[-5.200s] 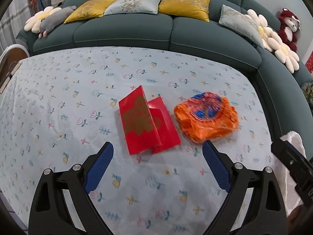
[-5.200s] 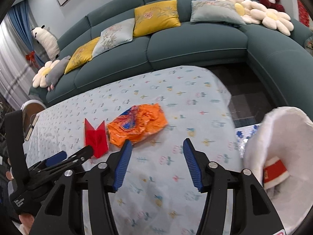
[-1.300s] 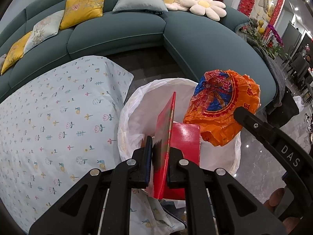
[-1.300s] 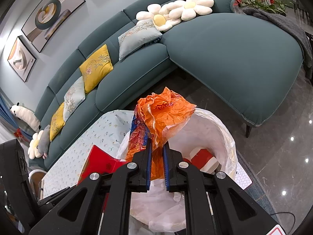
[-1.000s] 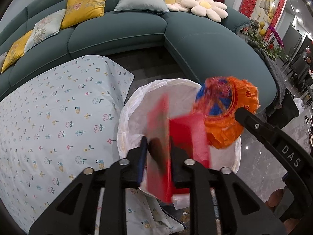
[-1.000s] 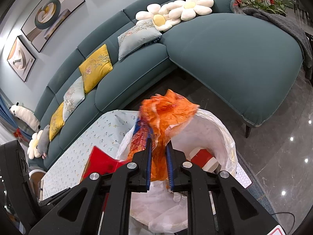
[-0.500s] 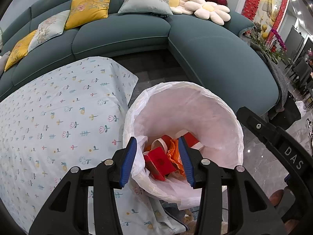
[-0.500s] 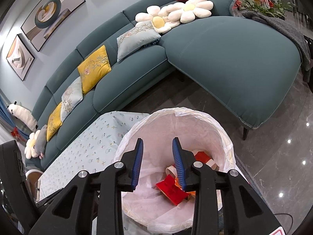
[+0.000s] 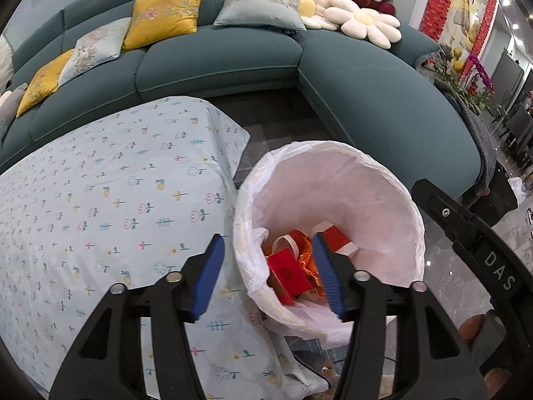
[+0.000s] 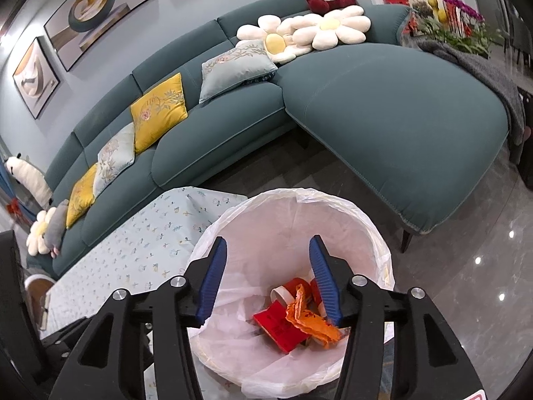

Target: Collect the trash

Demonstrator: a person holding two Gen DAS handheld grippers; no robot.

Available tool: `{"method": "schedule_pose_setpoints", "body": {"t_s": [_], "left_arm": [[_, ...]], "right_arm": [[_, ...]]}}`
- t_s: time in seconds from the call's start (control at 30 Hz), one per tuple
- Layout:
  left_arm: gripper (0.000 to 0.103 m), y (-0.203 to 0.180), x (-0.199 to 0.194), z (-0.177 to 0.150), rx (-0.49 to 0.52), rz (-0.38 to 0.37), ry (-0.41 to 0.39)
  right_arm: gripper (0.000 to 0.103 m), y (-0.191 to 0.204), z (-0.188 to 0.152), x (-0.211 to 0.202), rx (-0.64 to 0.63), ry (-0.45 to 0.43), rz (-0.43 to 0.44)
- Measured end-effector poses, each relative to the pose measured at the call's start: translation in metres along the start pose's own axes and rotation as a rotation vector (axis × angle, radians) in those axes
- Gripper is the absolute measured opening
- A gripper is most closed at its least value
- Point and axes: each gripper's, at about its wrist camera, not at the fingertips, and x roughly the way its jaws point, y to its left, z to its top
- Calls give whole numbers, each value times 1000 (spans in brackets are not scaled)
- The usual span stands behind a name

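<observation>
A round bin lined with a white bag [image 9: 373, 180] [image 10: 266, 220] stands on the floor by the table's corner. Inside lie the red folded card [image 9: 289, 274] [image 10: 278, 328], the orange wrapper [image 9: 308, 265] [image 10: 311, 320] and a red and white cup [image 9: 334, 238] [image 10: 293, 288]. My left gripper [image 9: 268, 268] is open and empty above the bin's near left rim. My right gripper [image 10: 268, 278] is open and empty above the bin. The right gripper's black body [image 9: 473, 236] shows at the right in the left wrist view.
A table with a pale floral cloth [image 9: 100, 206] [image 10: 143, 246] lies left of the bin. A teal sectional sofa [image 9: 383, 106] [image 10: 383, 113] with cushions curves behind. Glossy grey floor [image 10: 473, 266] is to the right.
Both grippers held the card and the wrapper over the bin, then opened. Both items fell into the bin. The jaws have since spread wider.
</observation>
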Motion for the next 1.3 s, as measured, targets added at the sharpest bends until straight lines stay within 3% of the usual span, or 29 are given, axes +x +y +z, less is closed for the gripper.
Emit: {"method": "schedule_pose_setpoints", "body": {"t_s": [0.17,0.4,0.67,0.97,1.3], "left_arm": [[56,9,-9,-6,-4,20,-9],[72,22,-23,-19,-9,67,-40],[83,28,-28,-37,28,133,-33],[88,30,-25,-48,31,141,0],[88,25,-20,-51,38,150,16]], "right_arm": [[65,4,-5,-6,-38,-18,-16],[86,15,-18,-19,-109,-47,-75],[85,40,-32,-22,-288,2,-132],[85,29,-37,-33,-262,98,-173],[85,23,-47,-30,-282,127,-215]]}}
